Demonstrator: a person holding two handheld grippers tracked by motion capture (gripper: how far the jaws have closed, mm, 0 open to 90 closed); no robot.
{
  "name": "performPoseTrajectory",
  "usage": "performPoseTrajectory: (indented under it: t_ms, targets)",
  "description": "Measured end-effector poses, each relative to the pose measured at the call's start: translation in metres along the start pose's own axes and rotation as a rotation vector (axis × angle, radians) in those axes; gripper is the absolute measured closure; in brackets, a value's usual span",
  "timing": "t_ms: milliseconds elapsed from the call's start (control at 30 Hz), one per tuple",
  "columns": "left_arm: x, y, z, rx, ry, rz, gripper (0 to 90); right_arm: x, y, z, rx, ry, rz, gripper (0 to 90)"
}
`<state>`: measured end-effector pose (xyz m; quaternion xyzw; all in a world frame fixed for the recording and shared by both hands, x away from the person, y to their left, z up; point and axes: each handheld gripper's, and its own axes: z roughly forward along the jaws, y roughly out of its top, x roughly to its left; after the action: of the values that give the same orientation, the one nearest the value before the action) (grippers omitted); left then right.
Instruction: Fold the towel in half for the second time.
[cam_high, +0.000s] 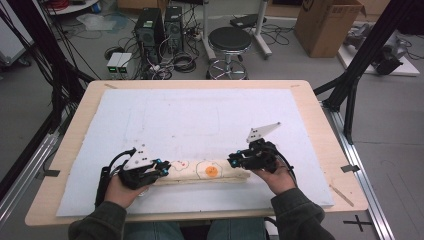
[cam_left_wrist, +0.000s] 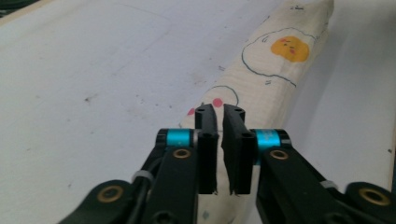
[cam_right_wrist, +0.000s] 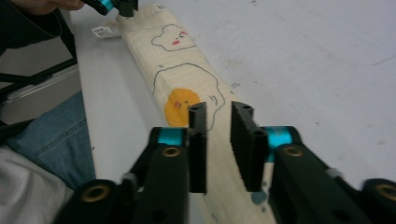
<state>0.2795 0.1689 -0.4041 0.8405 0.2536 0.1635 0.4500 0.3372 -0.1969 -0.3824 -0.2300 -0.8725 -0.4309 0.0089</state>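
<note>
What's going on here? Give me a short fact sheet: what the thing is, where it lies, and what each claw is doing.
thing: folded cloth, cream, printed with a fried egg and a bear face
place: near edge of the white mat, lying lengthwise left to right
left claw: at the cloth's left end, jaws nearly closed, a narrow gap between them; whether cloth is pinched cannot be told
right claw: at the cloth's right end, jaws open, above the cloth
hands: one holds each claw, coming in from the table's near side

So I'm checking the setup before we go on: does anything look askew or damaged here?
Nothing stands out. The folded cloth lies flat in a long strip on the white mat, with the left tongs and right tongs at its ends.
</note>
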Motion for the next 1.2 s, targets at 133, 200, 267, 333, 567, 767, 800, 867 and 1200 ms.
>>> performPoseTrajectory:
  t_ms: [133, 200, 267, 333, 567, 767, 800, 867, 1200]
  targets:
    - [0.0, -0.001, 0.014, 0.054, -0.024, 0.01, 89.3, -0.004, 0.004, 0.02, 0.047, 0.039, 0.027, 89.4]
    - [0.0, -0.004, 0.017, 0.07, -0.035, 0.003, 89.4, -0.004, 0.005, 0.029, 0.072, 0.053, 0.034, 89.4]
    - [0.0, -0.007, 0.02, 0.089, -0.034, 0.003, 89.4, -0.003, 0.004, 0.037, 0.094, 0.075, 0.047, 89.4]
    - [0.0, -0.01, 0.021, 0.107, -0.036, 0.003, 89.4, -0.003, 0.003, 0.042, 0.102, 0.089, 0.046, 89.4]
    - [0.004, -0.022, 0.021, 0.163, -0.021, -0.01, 89.3, -0.005, -0.008, 0.053, 0.174, 0.119, 0.075, 89.4]
    - [0.006, -0.027, 0.017, 0.16, -0.013, -0.02, 88.8, -0.008, -0.021, 0.048, 0.189, 0.119, 0.098, 89.4]
    - [0.006, -0.028, 0.016, 0.16, -0.014, -0.022, 88.7, -0.009, -0.024, 0.046, 0.185, 0.116, 0.1, 89.3]
    - [0.006, -0.029, 0.015, 0.159, -0.012, -0.02, 88.6, -0.011, -0.029, 0.042, 0.18, 0.11, 0.105, 89.4]
    - [0.007, -0.034, 0.008, 0.157, 0.005, -0.018, 85.9, -0.02, -0.052, 0.016, 0.143, 0.083, 0.145, 89.0]
